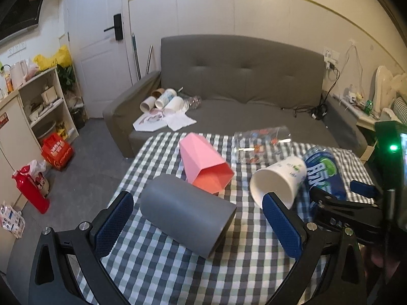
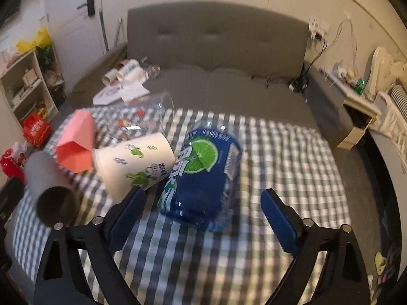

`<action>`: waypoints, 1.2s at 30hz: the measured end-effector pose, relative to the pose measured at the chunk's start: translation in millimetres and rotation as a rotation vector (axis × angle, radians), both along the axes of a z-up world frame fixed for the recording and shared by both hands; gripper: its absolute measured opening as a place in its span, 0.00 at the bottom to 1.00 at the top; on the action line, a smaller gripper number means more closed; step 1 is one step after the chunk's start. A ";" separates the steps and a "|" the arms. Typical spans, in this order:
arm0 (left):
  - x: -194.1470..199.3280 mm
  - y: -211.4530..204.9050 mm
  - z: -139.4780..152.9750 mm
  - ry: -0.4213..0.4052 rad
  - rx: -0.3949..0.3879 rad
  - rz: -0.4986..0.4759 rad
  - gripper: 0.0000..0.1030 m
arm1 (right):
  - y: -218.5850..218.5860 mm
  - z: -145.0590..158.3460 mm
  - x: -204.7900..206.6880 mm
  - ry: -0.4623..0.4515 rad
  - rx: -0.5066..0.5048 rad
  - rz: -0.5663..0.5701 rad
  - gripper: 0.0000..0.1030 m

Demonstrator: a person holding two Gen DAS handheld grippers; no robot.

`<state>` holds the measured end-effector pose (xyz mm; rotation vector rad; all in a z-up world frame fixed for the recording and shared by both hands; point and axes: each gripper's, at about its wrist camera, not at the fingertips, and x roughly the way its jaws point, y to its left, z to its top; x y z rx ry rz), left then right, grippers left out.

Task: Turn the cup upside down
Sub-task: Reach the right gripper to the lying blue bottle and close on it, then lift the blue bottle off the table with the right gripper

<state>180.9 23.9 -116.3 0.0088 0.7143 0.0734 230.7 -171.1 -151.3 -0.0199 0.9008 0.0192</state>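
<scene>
Several cups lie on their sides on a checked tablecloth (image 1: 162, 267). A grey cup (image 1: 187, 212) lies between the open fingers of my left gripper (image 1: 199, 222), mouth toward the right; it also shows in the right wrist view (image 2: 48, 190). A pink faceted cup (image 1: 204, 164) lies behind it. A white paper cup (image 1: 279, 178) lies to the right, next to a blue cup with a lime print (image 2: 203, 175). My right gripper (image 2: 203, 211) is open around the blue cup's near end. A clear printed cup (image 1: 262, 145) lies at the back.
A grey sofa (image 1: 241, 81) stands behind the table with paper cups and papers (image 1: 165, 106) on its seat. A shelf (image 1: 45, 101), a red box and a red bottle (image 1: 30, 190) are at the left. My right gripper appears at the right edge of the left wrist view (image 1: 351, 203).
</scene>
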 end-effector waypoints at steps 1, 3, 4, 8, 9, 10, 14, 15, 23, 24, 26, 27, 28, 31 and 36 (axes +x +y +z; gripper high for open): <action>0.9 0.4 -2.3 0.003 0.000 -0.003 1.00 | 0.9 -5.5 3.8 0.012 0.000 -0.004 0.86; 3.5 0.5 -6.5 0.010 -0.005 -0.008 1.00 | 1.2 -16.4 12.8 0.036 0.013 -0.007 0.74; 3.4 0.7 -7.9 0.013 -0.011 -0.009 1.00 | 0.4 -19.9 15.2 0.042 0.021 -0.011 0.74; 2.9 0.1 -13.9 0.036 -0.028 -0.009 1.00 | 2.1 -20.1 15.3 0.028 0.013 -0.002 0.73; 1.0 -0.8 -13.6 0.038 -0.028 -0.011 1.00 | 1.7 -19.4 13.4 0.032 0.019 0.003 0.73; -1.2 -2.5 -12.4 0.038 -0.028 -0.011 1.00 | 1.1 -18.7 9.8 0.035 0.025 0.004 0.72; -15.3 -4.0 -3.8 0.028 -0.028 -0.016 1.00 | -3.2 -11.5 -13.5 0.046 0.048 0.009 0.72; -19.1 -5.0 -1.9 0.026 -0.023 -0.017 1.00 | -2.7 -9.8 -20.9 0.049 0.043 0.017 0.72; -53.9 -6.5 4.0 0.047 -0.019 -0.030 1.00 | 1.8 2.3 -100.3 0.061 0.007 0.093 0.72; -57.3 -5.9 4.2 0.053 -0.026 -0.030 1.00 | 1.4 3.5 -110.4 0.068 0.014 0.095 0.72; -62.1 -5.6 5.0 0.058 -0.036 -0.029 1.00 | 0.5 4.2 -122.9 0.083 0.028 0.104 0.72; -63.5 -5.4 5.8 0.061 -0.039 -0.028 1.00 | 1.7 4.1 -130.8 0.091 0.034 0.113 0.72; -65.4 -5.7 5.6 0.065 -0.040 -0.026 1.00 | 2.4 3.4 -135.3 0.100 0.034 0.117 0.72; -68.2 -5.3 7.2 0.069 -0.046 -0.021 1.00 | 6.4 -1.2 -147.4 0.134 0.036 0.130 0.72; -71.8 -5.9 9.6 0.075 -0.046 -0.020 1.00 | 8.4 -7.0 -152.1 0.157 0.038 0.145 0.73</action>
